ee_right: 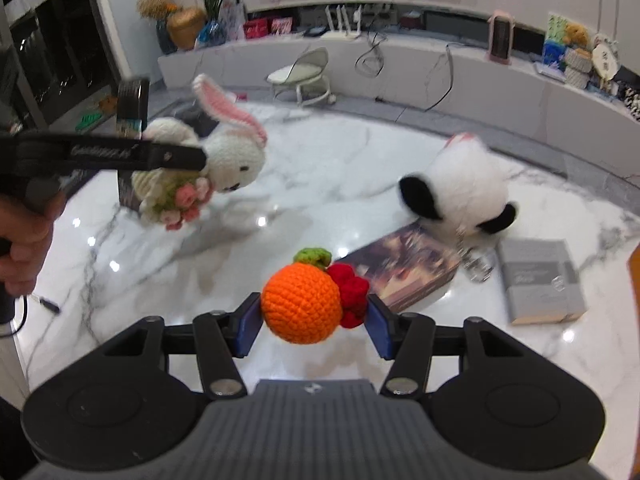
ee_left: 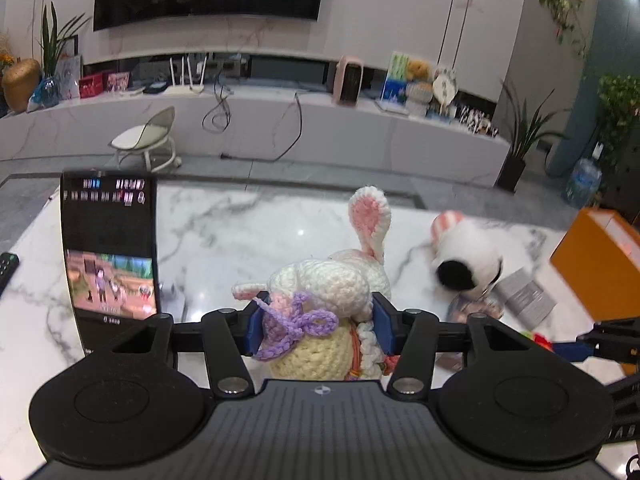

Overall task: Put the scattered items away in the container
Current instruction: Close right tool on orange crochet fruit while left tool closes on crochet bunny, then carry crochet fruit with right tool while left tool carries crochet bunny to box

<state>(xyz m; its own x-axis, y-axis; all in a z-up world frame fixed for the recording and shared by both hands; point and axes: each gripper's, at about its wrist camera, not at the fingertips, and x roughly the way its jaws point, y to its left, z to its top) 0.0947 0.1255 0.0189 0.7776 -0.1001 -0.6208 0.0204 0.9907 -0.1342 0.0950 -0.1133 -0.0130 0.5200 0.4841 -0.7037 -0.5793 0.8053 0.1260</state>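
My left gripper (ee_left: 318,320) is shut on a white crochet rabbit (ee_left: 332,284) with a purple bow and a cream body, held above the marble table (ee_left: 240,232). In the right wrist view the rabbit (ee_right: 236,160) hangs at the left, with a black finger (ee_right: 160,156) across it and a hand behind. My right gripper (ee_right: 314,320) is shut on an orange crochet fruit (ee_right: 300,304) with a green leaf and red berries (ee_right: 352,292). An orange box (ee_left: 592,264) stands at the table's right edge.
A white plush toy with black ears (ee_right: 460,184) lies on a dark book (ee_right: 404,268), beside a grey book (ee_right: 540,280). An upright phone with a lit screen (ee_left: 108,248) stands at the left. A remote (ee_left: 6,264) lies at the far left edge.
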